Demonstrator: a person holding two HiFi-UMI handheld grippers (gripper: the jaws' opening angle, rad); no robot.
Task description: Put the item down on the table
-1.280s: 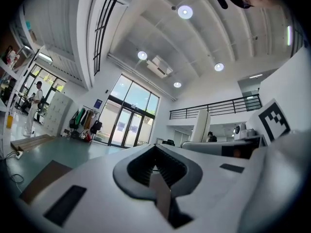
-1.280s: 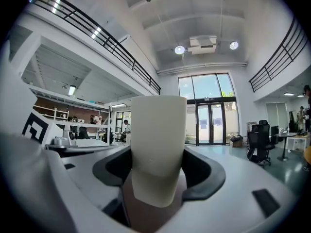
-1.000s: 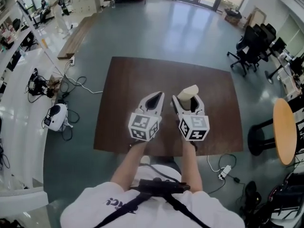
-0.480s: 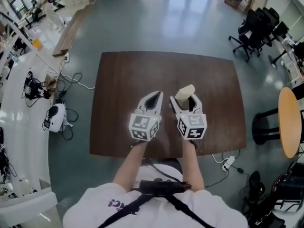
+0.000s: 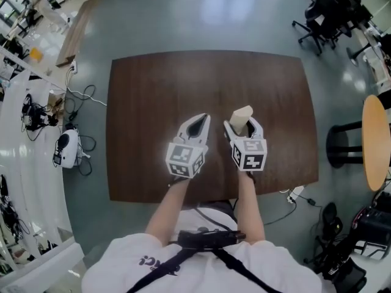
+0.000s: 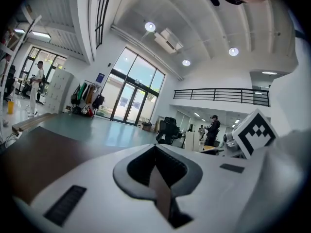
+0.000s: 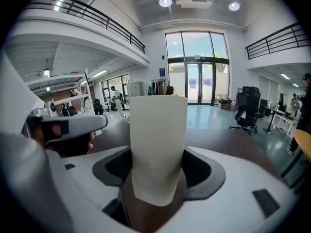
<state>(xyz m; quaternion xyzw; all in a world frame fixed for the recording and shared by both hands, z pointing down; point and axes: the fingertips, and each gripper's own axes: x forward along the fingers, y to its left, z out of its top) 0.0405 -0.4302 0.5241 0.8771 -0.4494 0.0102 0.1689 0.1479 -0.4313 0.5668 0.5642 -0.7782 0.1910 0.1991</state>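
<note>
A cream paper cup (image 5: 241, 116) (image 7: 158, 149) sticks out from between the jaws of my right gripper (image 5: 244, 129) (image 7: 159, 178), which is shut on it above the near middle of the dark brown table (image 5: 159, 90). In the right gripper view the cup stands upright with its rim at the top. My left gripper (image 5: 197, 127) (image 6: 156, 171) hangs just to the left of the right one, shut with nothing between its jaws. Both are held over the tabletop; their height above it cannot be judged.
A grey floor surrounds the table. Black office chairs (image 5: 333, 5) stand at the far right and a round wooden stool top (image 5: 376, 142) at the right. Cables and a white device (image 5: 66, 148) lie on the floor at the left.
The view has shifted forward, so the table now sits lower and fuller in frame. Both grippers keep the same pose side by side, with the cup still held in the right one.
</note>
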